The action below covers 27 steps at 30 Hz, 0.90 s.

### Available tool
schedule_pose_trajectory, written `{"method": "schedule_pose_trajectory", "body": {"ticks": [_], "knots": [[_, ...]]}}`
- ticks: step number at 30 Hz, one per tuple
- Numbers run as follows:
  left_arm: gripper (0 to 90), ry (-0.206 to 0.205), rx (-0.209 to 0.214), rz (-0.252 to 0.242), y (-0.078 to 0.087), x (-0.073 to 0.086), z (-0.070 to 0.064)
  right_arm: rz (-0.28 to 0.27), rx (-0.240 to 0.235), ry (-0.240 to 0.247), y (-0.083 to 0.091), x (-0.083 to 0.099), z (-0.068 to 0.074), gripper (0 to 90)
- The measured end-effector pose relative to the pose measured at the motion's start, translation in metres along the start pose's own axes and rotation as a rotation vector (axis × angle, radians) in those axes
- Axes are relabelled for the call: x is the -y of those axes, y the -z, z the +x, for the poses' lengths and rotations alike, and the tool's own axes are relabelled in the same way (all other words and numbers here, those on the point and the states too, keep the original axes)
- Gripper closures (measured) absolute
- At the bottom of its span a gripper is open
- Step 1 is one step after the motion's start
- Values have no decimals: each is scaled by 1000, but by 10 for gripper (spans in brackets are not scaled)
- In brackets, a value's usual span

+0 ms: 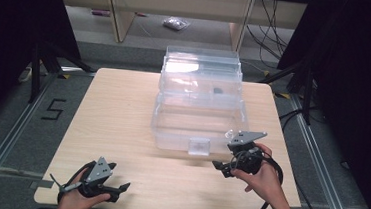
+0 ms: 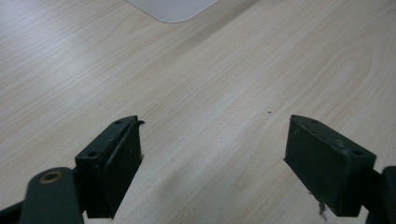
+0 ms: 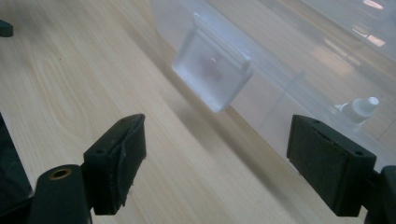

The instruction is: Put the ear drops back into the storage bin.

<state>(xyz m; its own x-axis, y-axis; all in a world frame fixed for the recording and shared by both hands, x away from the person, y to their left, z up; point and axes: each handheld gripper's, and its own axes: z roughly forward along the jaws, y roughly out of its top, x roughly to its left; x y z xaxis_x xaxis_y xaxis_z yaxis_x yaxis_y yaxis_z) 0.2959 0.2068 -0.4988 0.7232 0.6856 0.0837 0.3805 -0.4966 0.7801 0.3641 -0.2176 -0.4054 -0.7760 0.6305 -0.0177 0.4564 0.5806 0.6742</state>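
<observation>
Light wooden table (image 1: 122, 119), clear plastic storage box (image 1: 198, 105) standing at its far middle

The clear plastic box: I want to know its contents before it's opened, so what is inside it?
Through the clear plastic box, the right gripper view shows a small white-capped bottle near the front wall. The high view shows a small dark item farther back, too blurred to identify. Glare hides other areas.

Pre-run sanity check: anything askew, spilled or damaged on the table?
Nothing stands out. The clear box sits square on the table, its front latch hanging intact. Both grippers, left and right, are open and hold nothing.
</observation>
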Motion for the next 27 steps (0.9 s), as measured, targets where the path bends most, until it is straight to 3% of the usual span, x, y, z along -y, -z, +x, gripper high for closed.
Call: {"method": "schedule_pose_trajectory", "body": {"ticks": [6,8,10,18,19,20,25,26,27], "knots": [[179,24,5,-9,-1,0,-2,-22,-1,10,-1,5,2,204],[179,0,-1,0,0,0,0,-12,12,-26,-1,8,5,204],[179,-6,-2,0,0,0,0,-7,-8,-15,-1,9,5,204],[179,33,7,-11,-1,0,-3,-33,2,-53,-5,22,10,202],[179,33,7,-11,-1,0,-3,-28,-6,-20,-5,23,7,201],[179,32,7,-11,-1,0,-3,-33,2,-60,-6,25,9,201],[179,15,6,-1,0,0,-1,-37,-8,-56,-8,32,9,201],[179,15,6,0,0,0,-1,-58,0,-58,-11,33,9,200],[179,16,6,-1,0,0,-1,-30,-4,-72,-9,35,10,201]]}}
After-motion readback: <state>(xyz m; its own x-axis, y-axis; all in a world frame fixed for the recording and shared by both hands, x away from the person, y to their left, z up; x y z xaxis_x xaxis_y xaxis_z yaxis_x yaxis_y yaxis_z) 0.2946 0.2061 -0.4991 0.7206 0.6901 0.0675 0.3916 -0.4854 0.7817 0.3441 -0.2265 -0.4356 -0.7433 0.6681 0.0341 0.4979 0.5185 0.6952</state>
